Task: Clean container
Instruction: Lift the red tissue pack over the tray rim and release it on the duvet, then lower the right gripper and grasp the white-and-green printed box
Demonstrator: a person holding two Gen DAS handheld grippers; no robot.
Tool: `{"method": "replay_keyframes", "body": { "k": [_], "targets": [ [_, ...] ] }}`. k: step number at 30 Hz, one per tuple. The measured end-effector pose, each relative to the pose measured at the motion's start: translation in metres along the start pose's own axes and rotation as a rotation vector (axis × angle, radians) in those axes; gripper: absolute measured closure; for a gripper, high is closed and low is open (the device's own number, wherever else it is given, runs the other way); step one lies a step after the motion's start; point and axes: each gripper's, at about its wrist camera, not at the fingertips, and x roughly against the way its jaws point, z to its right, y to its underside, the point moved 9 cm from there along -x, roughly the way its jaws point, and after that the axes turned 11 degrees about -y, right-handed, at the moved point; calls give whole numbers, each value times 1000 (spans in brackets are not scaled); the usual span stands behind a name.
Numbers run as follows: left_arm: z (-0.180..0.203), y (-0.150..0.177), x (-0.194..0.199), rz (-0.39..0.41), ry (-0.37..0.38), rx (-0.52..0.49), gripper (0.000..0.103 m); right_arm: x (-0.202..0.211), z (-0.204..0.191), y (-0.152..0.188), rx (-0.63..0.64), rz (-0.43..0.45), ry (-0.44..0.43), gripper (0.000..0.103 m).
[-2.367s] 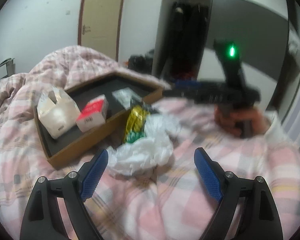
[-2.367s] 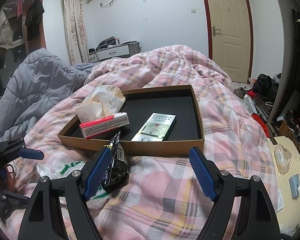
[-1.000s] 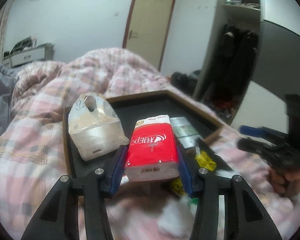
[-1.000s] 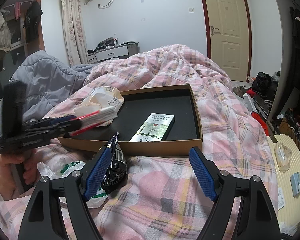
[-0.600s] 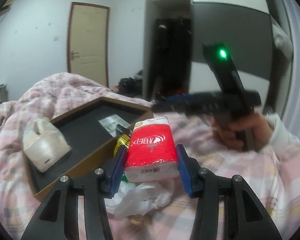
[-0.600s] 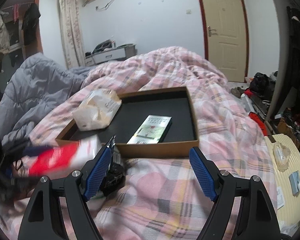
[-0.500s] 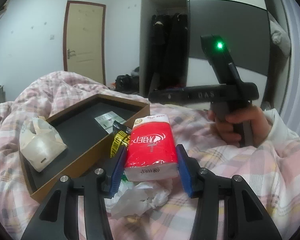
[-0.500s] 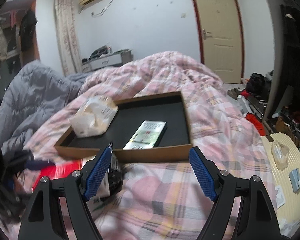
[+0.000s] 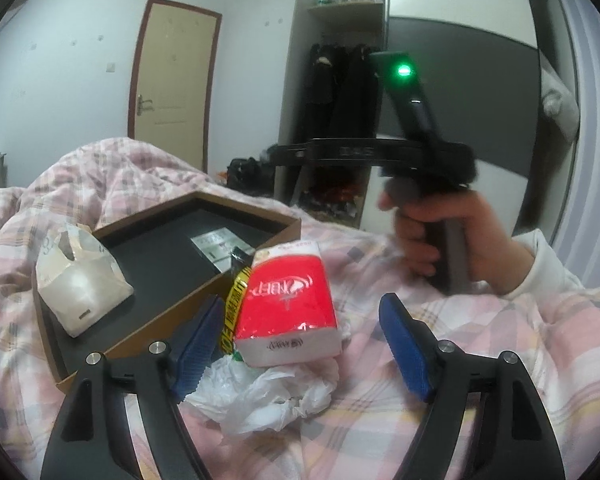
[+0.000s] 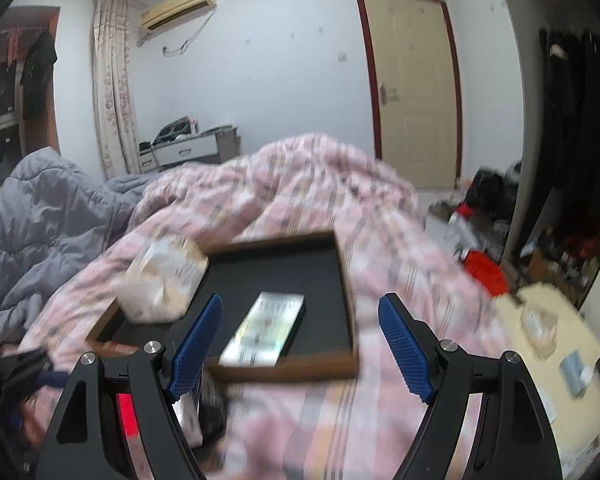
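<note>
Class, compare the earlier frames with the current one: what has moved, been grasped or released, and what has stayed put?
The left gripper lifted the red tissue pack out of the brown tray, carried it over the white plastic bag and opened, releasing it there. The white tissue bag and flat box stayed in the tray.

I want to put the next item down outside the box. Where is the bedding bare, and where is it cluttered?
Bare: the plaid quilt between the red tissue pack and the right hand. Crowded: beside the box wall, where the pack, yellow wrapper and white plastic bag pile up.
</note>
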Motion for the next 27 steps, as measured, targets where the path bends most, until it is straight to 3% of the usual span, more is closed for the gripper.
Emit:
{"method": "replay_keyframes", "body": {
  "k": [5,7,11,17,23,27],
  "targets": [
    [-23,-10,12,65,-41,92,26,-40,-9,1,-9,-93,-22,24],
    [-37,-13,14,84,-75,137,26,-56,-10,16,5,-133,1,24],
    [-64,-14,12,84,-175,216,25,-85,-11,51,46,-297,35,24],
    [-83,-6,1,25,-233,281,25,-89,-7,59,65,-347,67,24],
    [-87,-3,-3,13,-244,296,25,-106,-10,65,112,-425,115,24],
    [-88,-1,-2,2,-251,306,25,-102,-7,65,126,-423,140,25]
  ]
}}
